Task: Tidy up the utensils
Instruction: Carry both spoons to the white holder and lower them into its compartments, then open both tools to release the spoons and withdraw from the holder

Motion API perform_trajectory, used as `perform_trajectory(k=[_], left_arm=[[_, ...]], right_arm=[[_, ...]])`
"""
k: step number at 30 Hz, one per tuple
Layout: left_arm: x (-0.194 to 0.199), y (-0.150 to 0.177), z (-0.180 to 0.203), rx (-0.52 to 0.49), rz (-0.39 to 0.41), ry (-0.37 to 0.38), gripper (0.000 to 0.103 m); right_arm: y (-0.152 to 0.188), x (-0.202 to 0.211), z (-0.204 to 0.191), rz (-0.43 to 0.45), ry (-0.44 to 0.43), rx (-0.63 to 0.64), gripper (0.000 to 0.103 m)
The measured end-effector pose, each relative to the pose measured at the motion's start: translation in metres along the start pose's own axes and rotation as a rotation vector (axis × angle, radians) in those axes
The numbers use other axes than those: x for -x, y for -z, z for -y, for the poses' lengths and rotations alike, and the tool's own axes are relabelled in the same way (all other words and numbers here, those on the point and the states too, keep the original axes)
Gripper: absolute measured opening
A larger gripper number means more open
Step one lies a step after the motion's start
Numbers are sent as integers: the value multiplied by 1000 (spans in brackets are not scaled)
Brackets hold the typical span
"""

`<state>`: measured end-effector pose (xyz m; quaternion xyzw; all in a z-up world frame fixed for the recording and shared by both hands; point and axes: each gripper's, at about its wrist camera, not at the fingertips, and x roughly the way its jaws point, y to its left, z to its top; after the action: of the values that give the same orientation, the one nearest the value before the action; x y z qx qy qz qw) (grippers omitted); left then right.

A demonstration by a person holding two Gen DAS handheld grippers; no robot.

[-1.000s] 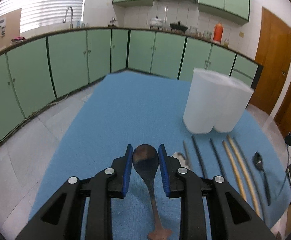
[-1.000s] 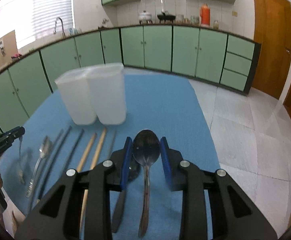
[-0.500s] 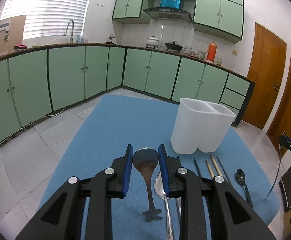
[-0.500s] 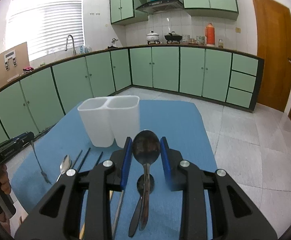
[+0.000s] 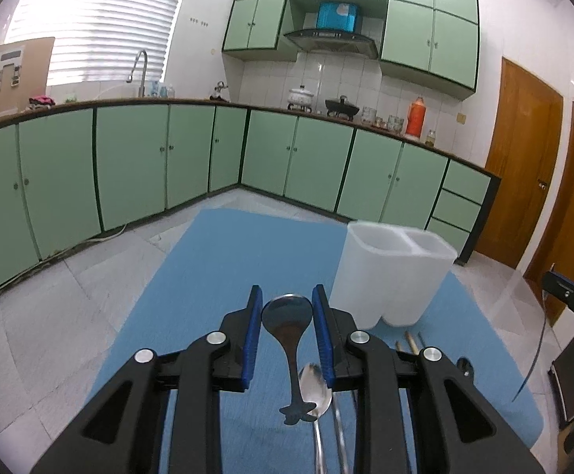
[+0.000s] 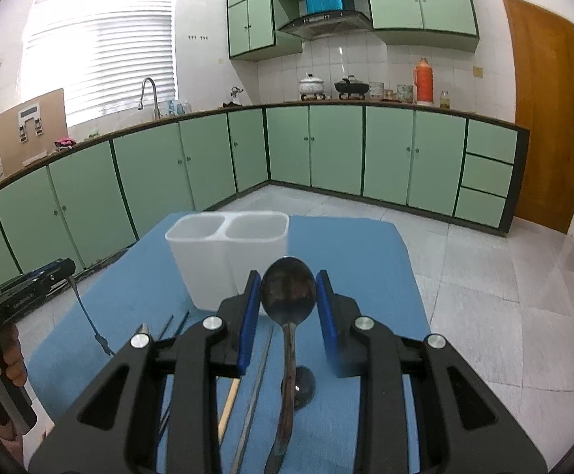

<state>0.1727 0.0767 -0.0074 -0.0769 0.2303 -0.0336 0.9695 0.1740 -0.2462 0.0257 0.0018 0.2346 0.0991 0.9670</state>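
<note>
Gripping spoon (image 5: 287, 312) between left jaws.

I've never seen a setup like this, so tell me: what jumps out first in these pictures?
Each black gripper clamps a spoon by its bowl between blue pads: the left gripper holds a small spoon with a flared handle end, the right gripper a plain dark spoon. Beyond them, a white two-compartment holder stands empty on the blue mat.
</note>
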Motion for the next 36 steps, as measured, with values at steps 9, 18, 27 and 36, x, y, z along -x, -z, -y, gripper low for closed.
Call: perform_trajectory(k=[9, 18, 27, 36], left_arm=[[7, -60, 22, -31, 119, 54, 25], [-21, -126, 62, -85, 234, 112, 25], [-106, -120, 83, -117, 148, 118, 25], [-149, -92, 83, -141, 58, 110, 25]], right_arm=[[-59, -16, -6, 129, -24, 22, 27], [-121, -57, -7, 254, -69, -10, 27], [-115, -132, -5, 195, -34, -26, 27], [-75, -161, -6, 85, -69, -47, 27]])
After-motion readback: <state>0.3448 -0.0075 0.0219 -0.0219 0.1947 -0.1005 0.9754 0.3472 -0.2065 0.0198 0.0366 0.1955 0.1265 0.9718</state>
